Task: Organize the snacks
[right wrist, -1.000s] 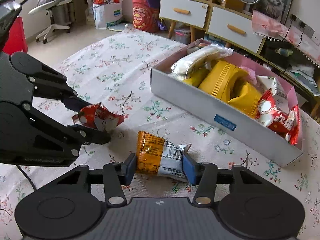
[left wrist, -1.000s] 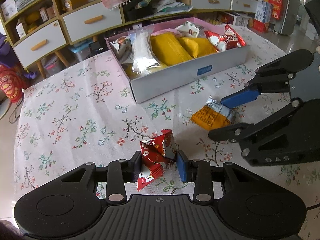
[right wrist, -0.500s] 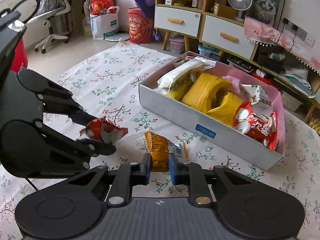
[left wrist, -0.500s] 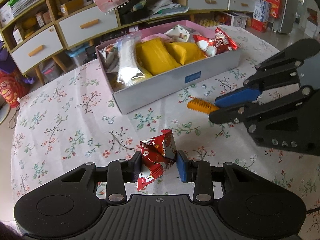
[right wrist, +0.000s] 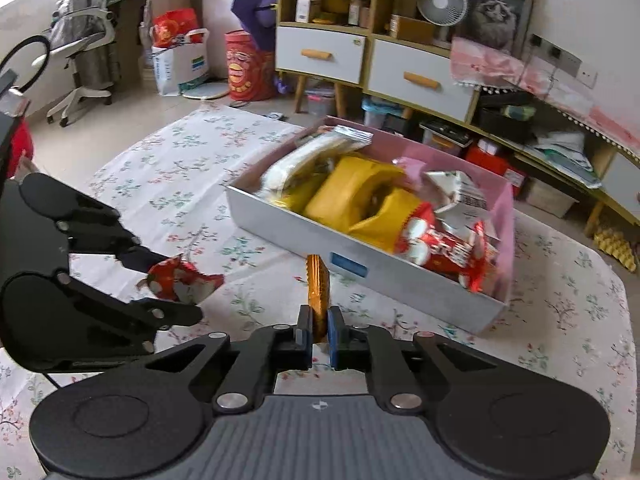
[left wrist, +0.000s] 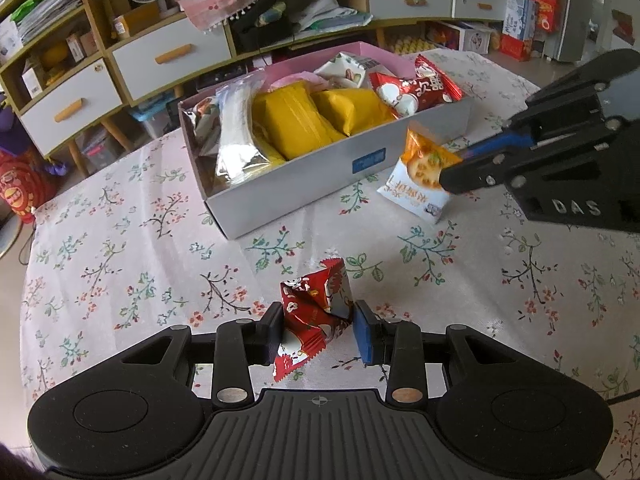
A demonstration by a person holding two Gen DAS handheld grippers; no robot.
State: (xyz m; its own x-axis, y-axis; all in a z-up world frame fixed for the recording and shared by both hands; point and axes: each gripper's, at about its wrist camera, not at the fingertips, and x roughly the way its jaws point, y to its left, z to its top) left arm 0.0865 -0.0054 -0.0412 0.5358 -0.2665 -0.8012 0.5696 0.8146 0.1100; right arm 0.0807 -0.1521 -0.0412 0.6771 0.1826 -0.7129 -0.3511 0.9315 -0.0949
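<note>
Most of the sorting looks done to me: the grey box (left wrist: 304, 184), sitting toward the far edge of the floral surface (left wrist: 120, 240), already holds a clear-wrapped white pack (left wrist: 236, 132), two yellow packs (left wrist: 296, 120), a red and white bag (left wrist: 416, 88) and a pale packet (left wrist: 348, 70) at the back. What I judge is left are the two snacks I am carrying. My left tool (left wrist: 318, 330) is clamped on a red wrapped candy (left wrist: 316, 308), its pads pressing the wrapper from both sides, raised over the near middle of the surface and well short of the box. My right tool (right wrist: 319, 334) is closed tight on an orange snack packet (right wrist: 317, 292), which I see edge-on from its own camera; from the left camera the packet (left wrist: 420, 172) hangs just beside the box's front wall, near its right corner, not yet over the rim. No other loose snack shows on the cloth in either view. The right view is blurred around the box, so the printing on the bags is hard to read, and I cannot tell what lies under the top layer or how much room remains. My own tool bodies cover the near edge of the surface, so anything lying there is hidden from me.
</note>
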